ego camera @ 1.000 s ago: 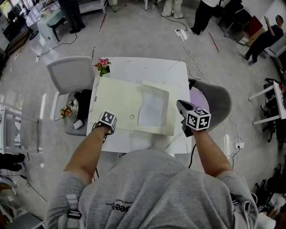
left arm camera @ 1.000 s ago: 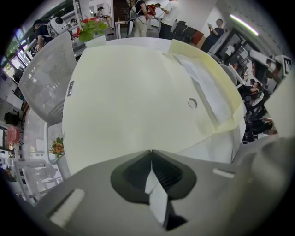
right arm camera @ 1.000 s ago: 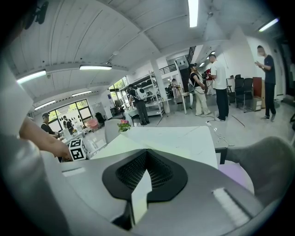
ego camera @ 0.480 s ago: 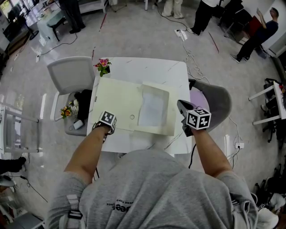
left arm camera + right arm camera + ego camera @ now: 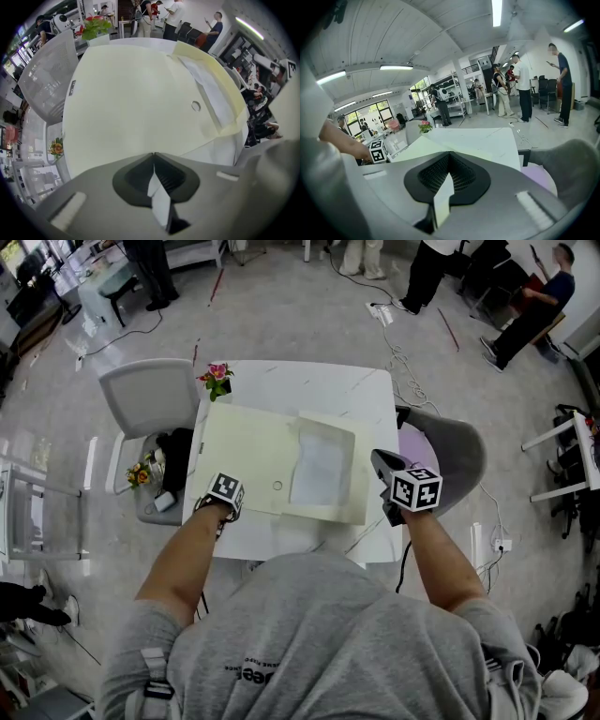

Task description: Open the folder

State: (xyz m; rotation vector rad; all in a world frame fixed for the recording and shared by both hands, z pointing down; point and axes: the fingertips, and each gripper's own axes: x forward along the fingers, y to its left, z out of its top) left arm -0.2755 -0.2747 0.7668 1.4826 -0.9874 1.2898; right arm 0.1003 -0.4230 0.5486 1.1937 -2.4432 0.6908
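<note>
A cream folder (image 5: 253, 451) lies flat on the white table (image 5: 309, 381), its right cover (image 5: 323, 465) folded over and slightly raised. A round snap (image 5: 277, 486) sits near its front edge. My left gripper (image 5: 222, 505) points straight down over the folder's near left corner. In the left gripper view its jaws (image 5: 153, 154) are shut just above the cream folder sheet (image 5: 140, 93). My right gripper (image 5: 377, 461) hangs beside the cover's right edge, tilted down toward the table. Its jaws (image 5: 449, 153) look shut, with the folder (image 5: 417, 149) just beyond them. No grip on the cover shows.
A small pot of pink flowers (image 5: 217, 379) stands at the table's far left corner. A grey chair (image 5: 141, 395) with a dark bag (image 5: 174, 452) sits left of the table; a grey chair with a purple seat (image 5: 457, 454) stands on the right. People stand further back.
</note>
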